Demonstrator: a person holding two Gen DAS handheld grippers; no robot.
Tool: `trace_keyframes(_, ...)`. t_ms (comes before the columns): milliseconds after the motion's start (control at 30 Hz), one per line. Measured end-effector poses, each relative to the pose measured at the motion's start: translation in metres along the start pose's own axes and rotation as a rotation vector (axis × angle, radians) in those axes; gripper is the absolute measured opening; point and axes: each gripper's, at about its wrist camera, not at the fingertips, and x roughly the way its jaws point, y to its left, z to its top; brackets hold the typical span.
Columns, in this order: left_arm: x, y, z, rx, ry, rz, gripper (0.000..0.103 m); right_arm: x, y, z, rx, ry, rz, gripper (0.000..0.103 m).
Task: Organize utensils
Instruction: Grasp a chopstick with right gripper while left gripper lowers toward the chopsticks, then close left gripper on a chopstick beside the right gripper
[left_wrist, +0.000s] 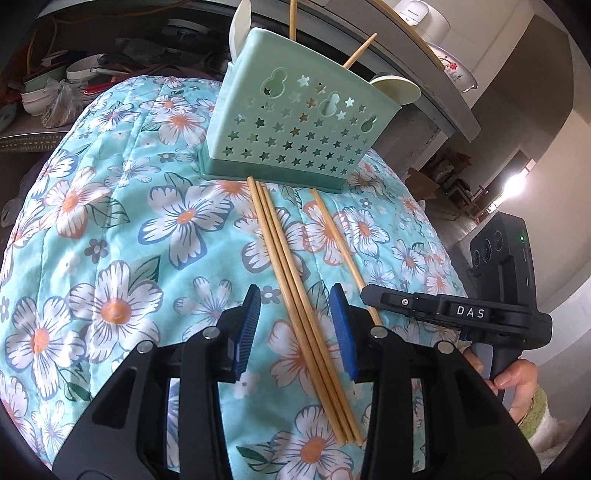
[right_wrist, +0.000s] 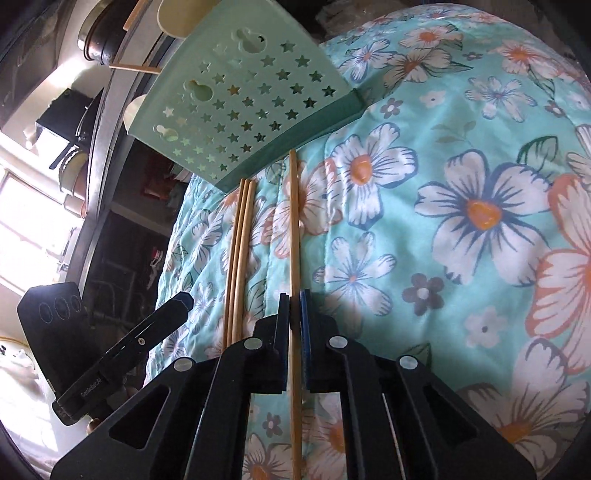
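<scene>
Bamboo chopstick (right_wrist: 294, 236) clamped in right gripper (right_wrist: 295, 295) jaws; left gripper (left_wrist: 295, 295) jaws apparently released.

Floral quilted cloth (left_wrist: 122, 229) covers surface. Stacked bowls (left_wrist: 31, 99) far left on shelf. Flower-painted dish (left_wrist: 452, 70) far right on ledge.

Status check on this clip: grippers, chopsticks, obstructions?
Right hand-held gripper shut on single chopstick. Left hand-held gripper open astride three chopsticks. Holder unobstructed.
</scene>
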Motion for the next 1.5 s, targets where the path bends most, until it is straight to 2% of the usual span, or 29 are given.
trace_keyframes(200,0.011,-0.018,-0.001,0.062,0.032,-0.023,0.032,-0.006,-0.015,0.0,0.044,-0.007,0.022,0.006)
trace_keyframes(367,0.029,-0.03,-0.005,0.119,0.086,0.027,0.032,-0.005,-0.015,-0.001,0.044,-0.008,0.028,0.006)
trace_keyframes(833,0.038,-0.038,-0.003,0.159,0.086,0.068,0.032,-0.009,-0.026,-0.005,0.064,-0.003,0.059,0.006)
trace_keyframes(1100,0.031,-0.023,0.004,0.116,0.055,0.11,0.032,-0.01,-0.027,-0.005,0.065,-0.003,0.059,0.006)
trace_keyframes(1200,0.035,-0.012,0.004,0.075,0.084,0.119,0.023,-0.01,-0.027,-0.005,0.066,-0.003,0.058,0.006)
trace_keyframes(1500,0.038,0.014,0.004,-0.093,0.118,-0.021,0.011,-0.012,-0.027,-0.007,0.062,-0.003,0.053,0.007)
